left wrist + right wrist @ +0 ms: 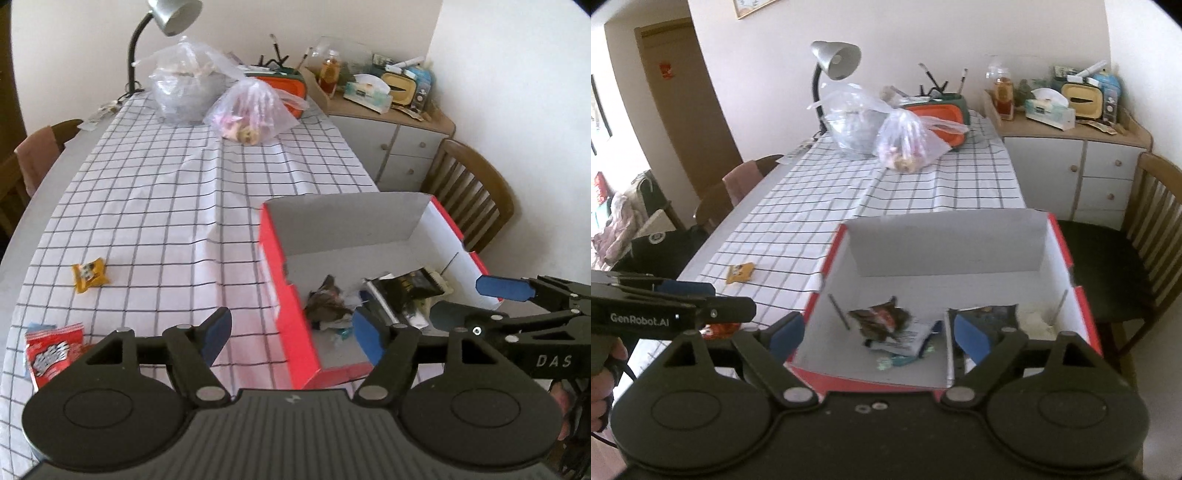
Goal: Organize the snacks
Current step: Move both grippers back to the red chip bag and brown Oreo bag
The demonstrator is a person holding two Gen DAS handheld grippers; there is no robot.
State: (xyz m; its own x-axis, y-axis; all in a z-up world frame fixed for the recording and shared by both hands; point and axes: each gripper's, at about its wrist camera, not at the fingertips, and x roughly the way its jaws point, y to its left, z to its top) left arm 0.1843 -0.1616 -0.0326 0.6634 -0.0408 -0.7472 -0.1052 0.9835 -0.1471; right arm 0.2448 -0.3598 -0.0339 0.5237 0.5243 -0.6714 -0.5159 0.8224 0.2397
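Both grippers, left gripper (291, 334) and right gripper (879, 334), hover with jaws spread wide and empty over the red box (291, 314), where dark crinkly packets (882, 323) already lie. Still out on the checked bench cloth (155, 206) are a small yellow snack packet (89, 276) and a red packet (51, 352) at the near edge: both probably light, soft and slippery, best pinched across a sealed end

Bystanders around the checked tablecloth (155, 192)

A desk lamp (836, 61) stood upper centre; a cluttered cabinet (1071, 155) and wooden chair (1152, 206) sat right.
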